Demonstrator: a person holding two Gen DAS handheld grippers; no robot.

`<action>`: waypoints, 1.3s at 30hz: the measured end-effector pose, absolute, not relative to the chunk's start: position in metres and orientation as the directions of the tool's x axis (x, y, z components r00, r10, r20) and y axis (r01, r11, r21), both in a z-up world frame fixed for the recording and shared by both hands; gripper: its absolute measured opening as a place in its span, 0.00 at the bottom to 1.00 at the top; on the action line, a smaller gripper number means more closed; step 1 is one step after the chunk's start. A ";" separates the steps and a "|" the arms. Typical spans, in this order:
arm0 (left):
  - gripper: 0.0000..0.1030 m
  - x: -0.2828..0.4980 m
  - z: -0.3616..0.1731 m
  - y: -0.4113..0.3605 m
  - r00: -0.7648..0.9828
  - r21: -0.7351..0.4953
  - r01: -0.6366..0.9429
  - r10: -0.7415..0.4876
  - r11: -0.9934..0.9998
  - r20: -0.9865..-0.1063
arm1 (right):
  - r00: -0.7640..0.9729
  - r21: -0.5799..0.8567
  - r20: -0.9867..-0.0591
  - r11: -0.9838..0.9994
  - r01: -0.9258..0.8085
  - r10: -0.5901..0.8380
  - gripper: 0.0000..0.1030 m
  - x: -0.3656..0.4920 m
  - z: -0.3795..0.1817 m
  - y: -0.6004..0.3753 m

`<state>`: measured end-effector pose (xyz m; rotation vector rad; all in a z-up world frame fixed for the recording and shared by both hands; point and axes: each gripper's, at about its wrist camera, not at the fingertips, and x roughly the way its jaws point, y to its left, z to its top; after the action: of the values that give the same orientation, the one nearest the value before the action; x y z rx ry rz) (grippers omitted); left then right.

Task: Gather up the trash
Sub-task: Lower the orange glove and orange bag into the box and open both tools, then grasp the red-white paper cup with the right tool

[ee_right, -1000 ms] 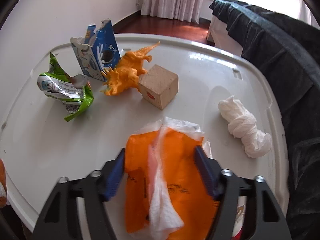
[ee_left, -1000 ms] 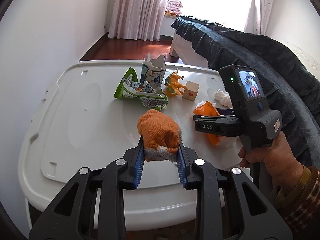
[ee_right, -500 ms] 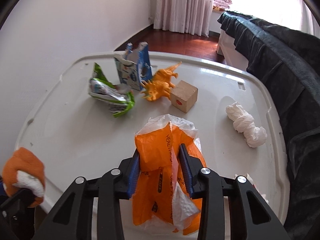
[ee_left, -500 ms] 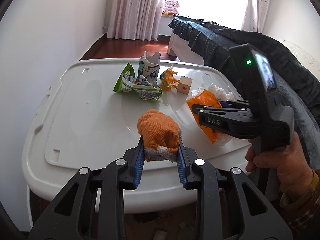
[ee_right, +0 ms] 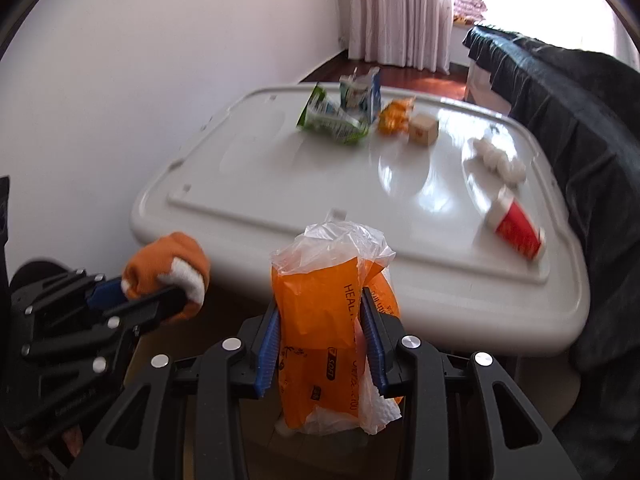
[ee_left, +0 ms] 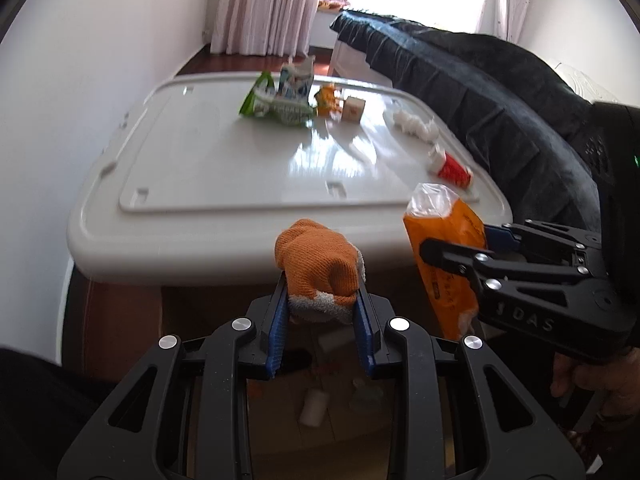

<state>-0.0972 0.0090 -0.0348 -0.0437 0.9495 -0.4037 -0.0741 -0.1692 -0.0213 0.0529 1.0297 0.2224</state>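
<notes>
Off the near edge of the white plastic table [ee_left: 224, 184], a balled orange-and-grey knitted sock [ee_left: 318, 270] is clamped in the left gripper [ee_left: 320, 320]; rightward, a crumpled orange plastic bag [ee_right: 332, 320] is pinched by the right gripper [ee_right: 322, 344], both presumably carried for disposal below. Wrappers are left at the table's far end, toward pink curtains [ee_left: 260, 4]

Right gripper [ee_right: 322, 344] closed on orange bag [ee_right: 320, 320]; both grippers withdrew off table [ee_left: 224, 168] past near edge.
</notes>
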 end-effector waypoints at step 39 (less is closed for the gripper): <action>0.80 -0.010 0.015 -0.009 0.681 -0.146 0.199 -0.244 0.969 -0.690 | 0.714 -0.010 -0.700 1.000 -0.006 -0.003 0.95 -0.064 0.021 -0.215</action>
<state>-0.0101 -0.0086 0.0148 -0.0606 0.7829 -0.2489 -0.0640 -0.2154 0.0208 -0.0117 0.7756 0.0017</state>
